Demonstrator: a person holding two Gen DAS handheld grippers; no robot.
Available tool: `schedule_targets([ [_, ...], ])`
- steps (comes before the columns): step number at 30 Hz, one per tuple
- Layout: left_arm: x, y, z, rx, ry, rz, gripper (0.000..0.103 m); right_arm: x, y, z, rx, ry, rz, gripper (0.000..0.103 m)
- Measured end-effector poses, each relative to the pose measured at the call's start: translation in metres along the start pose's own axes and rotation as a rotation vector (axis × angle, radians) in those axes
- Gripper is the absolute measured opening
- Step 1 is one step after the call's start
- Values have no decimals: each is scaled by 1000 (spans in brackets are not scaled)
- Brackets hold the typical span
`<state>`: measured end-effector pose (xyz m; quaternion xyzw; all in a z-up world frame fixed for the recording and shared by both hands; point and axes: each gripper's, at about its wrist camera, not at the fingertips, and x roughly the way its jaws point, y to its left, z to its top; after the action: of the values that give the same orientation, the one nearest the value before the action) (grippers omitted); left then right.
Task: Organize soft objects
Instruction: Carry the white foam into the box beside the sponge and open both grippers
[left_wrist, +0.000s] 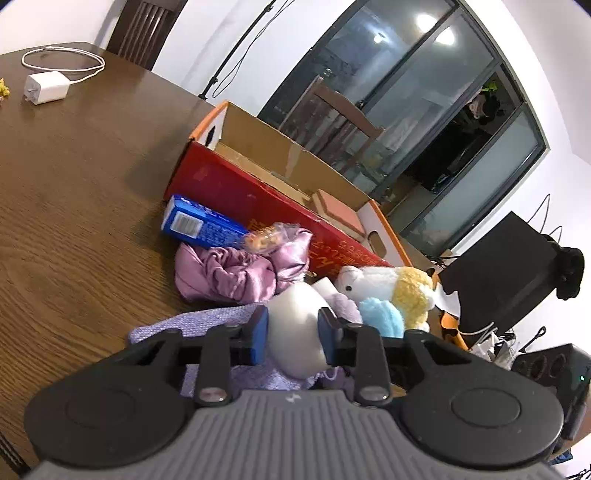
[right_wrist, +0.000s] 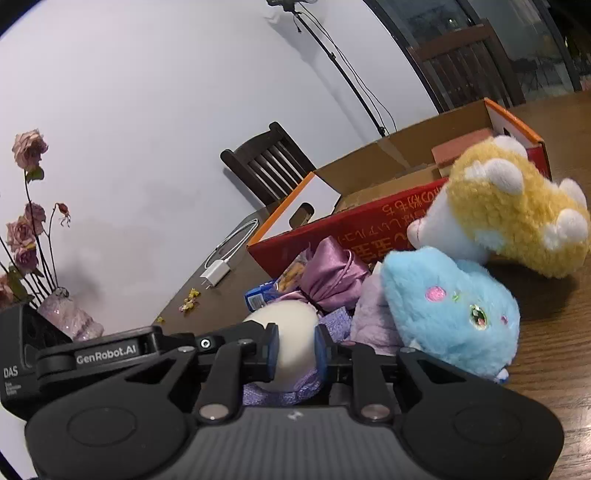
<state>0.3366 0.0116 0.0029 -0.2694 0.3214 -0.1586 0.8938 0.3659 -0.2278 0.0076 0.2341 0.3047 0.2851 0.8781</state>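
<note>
The open cardboard box (left_wrist: 280, 162) stands on the worktop (left_wrist: 74, 184) behind the pile. Both the left gripper (left_wrist: 293, 326) and right gripper (right_wrist: 295, 349) have jaws clamped on one white egg-shaped squishy (left_wrist: 295, 332), which lies on the lilac cloth (left_wrist: 207, 317). Opposed pulls could deform or drop it.

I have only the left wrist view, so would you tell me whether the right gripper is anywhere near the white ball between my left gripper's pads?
Observer: Yes, the right gripper has its pads against that same white ball.
Operator: Thank you. Which way is the blue plush facing?
Observer: The blue plush has its stitched face, with a green eye and pink cheeks, turned towards the right camera.
Operator: Is anything fragile nearby?
Observer: A pink vase of roses shows at the far left of the right wrist view.
</note>
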Motion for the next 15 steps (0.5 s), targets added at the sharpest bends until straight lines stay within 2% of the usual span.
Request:
schedule_targets([
  [3, -7, -9, 6, -6, -15, -48, 27, -9, 0, 5, 14, -21, 20, 19],
  [6, -11, -29, 26, 27, -59, -115, 27, -28, 12, 24, -42, -105, 29, 19],
  [8, -1, -45, 46, 56, -58, -146, 27, -37, 17, 43, -86, -153, 17, 19],
  [11, 33, -65, 76, 76, -28, -192, 27, -42, 11, 77, -115, -194, -36, 19],
  [15, 106, -81, 113, 52, 76, -221, 27, -28, -19, 122, -108, -199, -135, 18],
])
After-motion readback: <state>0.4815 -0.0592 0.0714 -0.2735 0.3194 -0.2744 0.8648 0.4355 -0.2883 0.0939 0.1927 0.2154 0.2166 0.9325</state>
